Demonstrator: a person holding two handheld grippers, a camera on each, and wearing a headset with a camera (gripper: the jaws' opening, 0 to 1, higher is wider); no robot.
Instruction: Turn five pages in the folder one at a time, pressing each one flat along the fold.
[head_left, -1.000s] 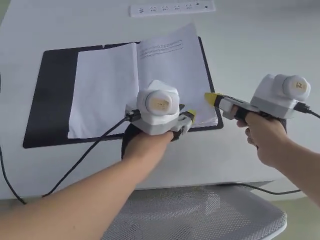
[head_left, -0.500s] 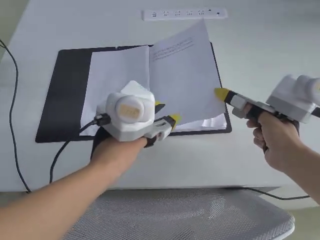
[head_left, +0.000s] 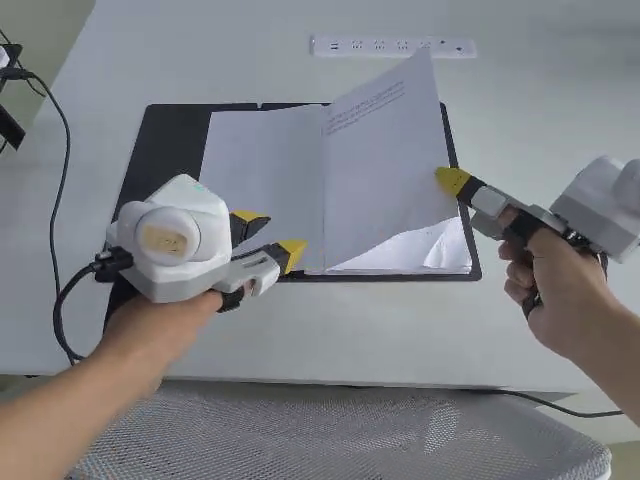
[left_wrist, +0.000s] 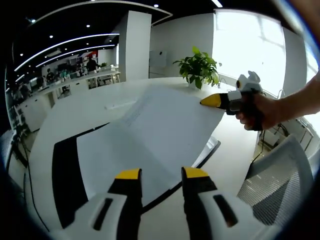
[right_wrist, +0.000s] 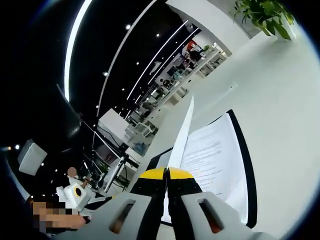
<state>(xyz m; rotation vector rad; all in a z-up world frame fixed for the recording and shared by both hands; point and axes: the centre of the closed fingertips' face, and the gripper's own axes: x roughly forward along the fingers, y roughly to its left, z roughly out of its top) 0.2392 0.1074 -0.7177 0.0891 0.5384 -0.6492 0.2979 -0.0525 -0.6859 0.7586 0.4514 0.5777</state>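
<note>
The right tool (head_left: 452, 182) is clamped on the raised page (head_left: 385, 170) over the open folder (head_left: 170, 140). The left tool (head_left: 268, 235), parted and empty, hovers at the folder's near edge. Tugging hard could tear the page.

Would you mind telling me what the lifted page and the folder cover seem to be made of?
Page: thin white matte paper; it bows where the right gripper pinches its edge. Cover: matte black, probably plastic or card; it lies flat without glare.
</note>
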